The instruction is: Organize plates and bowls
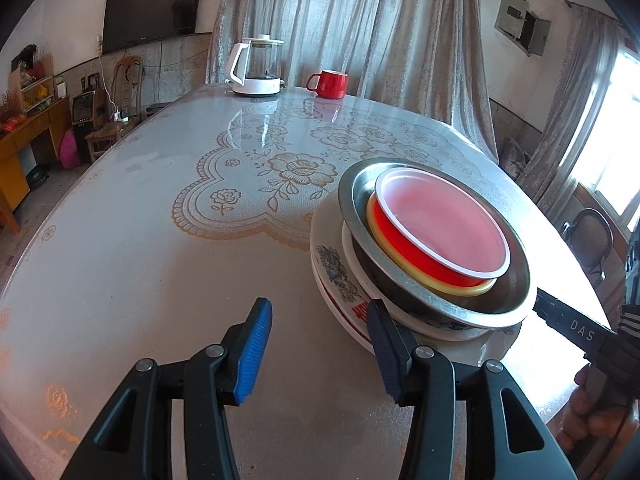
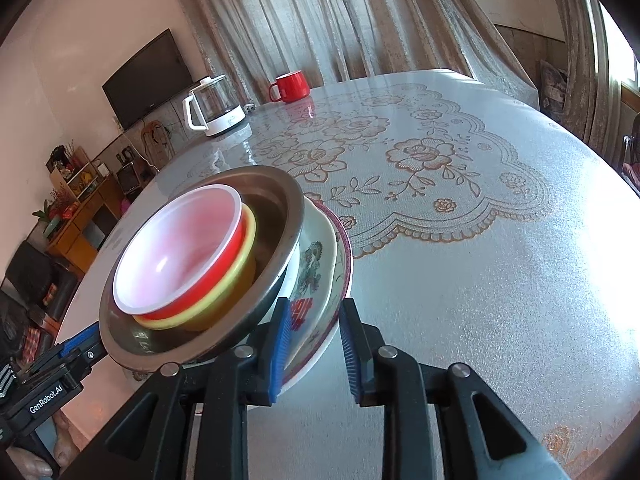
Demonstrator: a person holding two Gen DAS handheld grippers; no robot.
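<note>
A stack stands on the table: a red bowl with a white inside (image 1: 444, 226) (image 2: 180, 256) nests in a yellow bowl (image 1: 460, 287) (image 2: 224, 292), inside a metal bowl (image 1: 492, 304) (image 2: 280, 216), on floral white plates (image 1: 340, 276) (image 2: 316, 276). My left gripper (image 1: 316, 352) is open and empty, its right finger beside the plates' near rim. My right gripper (image 2: 314, 348) is open, its jaws on either side of the plates' rim, not closed on it. The right gripper also shows in the left wrist view (image 1: 576, 330).
A white electric kettle (image 1: 256, 66) (image 2: 214, 110) and a red mug (image 1: 328, 83) (image 2: 290, 86) stand at the table's far edge. The table (image 1: 160, 260) (image 2: 480, 260) has a floral lace-print cover. Curtains hang behind; chairs and a cabinet stand around.
</note>
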